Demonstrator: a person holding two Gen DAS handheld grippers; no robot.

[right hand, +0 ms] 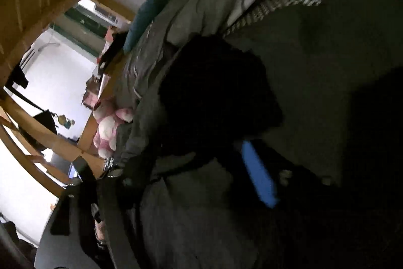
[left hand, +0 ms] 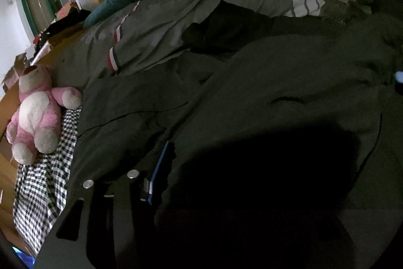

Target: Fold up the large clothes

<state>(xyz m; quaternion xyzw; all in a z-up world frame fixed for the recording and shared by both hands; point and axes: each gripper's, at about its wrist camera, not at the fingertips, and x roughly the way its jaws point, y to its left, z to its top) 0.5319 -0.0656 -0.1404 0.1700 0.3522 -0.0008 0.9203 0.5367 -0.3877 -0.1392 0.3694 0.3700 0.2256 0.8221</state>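
A big dark green coat lay spread over the bed, looking soft, thick and floppy; its edge seemed the best place to grab; the right gripper had its jaws wide apart; the left gripper was too dark to tell.

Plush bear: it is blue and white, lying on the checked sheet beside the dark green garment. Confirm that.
Not right. The plush bear is pink and white, not blue, as the left wrist view shows. It does lie on the checked sheet beside the dark green garment.
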